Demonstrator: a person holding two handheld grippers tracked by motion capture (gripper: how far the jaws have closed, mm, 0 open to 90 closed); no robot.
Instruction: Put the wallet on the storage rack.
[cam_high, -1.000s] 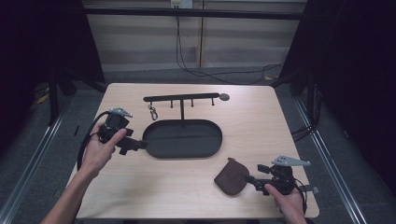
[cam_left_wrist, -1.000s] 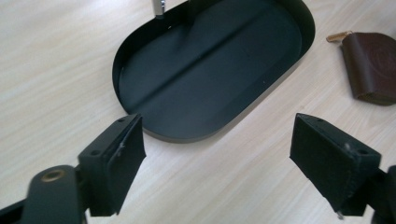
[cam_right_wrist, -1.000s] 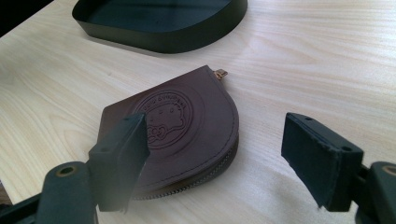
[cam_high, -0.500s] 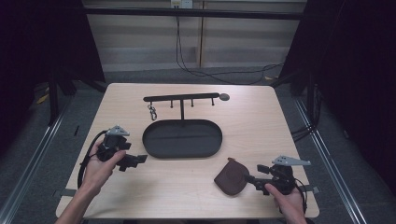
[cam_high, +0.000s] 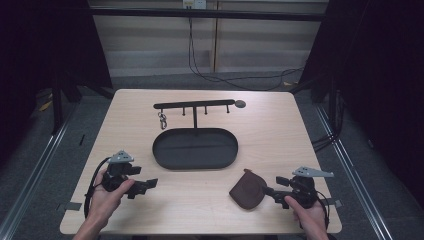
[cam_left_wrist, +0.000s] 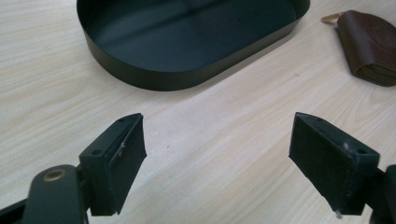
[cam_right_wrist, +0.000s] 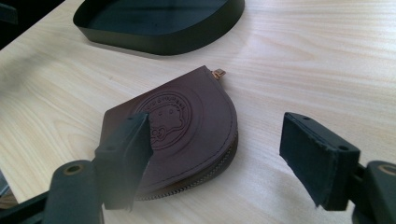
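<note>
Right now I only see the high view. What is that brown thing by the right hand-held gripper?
Observer: A leather pouch. The right gripper view shows a round stamp pressed into its top.
Visitor: Is the gripper holding it?
Observer: No. The right hand-held gripper has its jaws wide open, and the pouch lies flat on the table, unclamped.
Visitor: Can the pouch open?
Observer: It looks so. A zip runs along its curved edge, with a copper pull at the far end.
</note>
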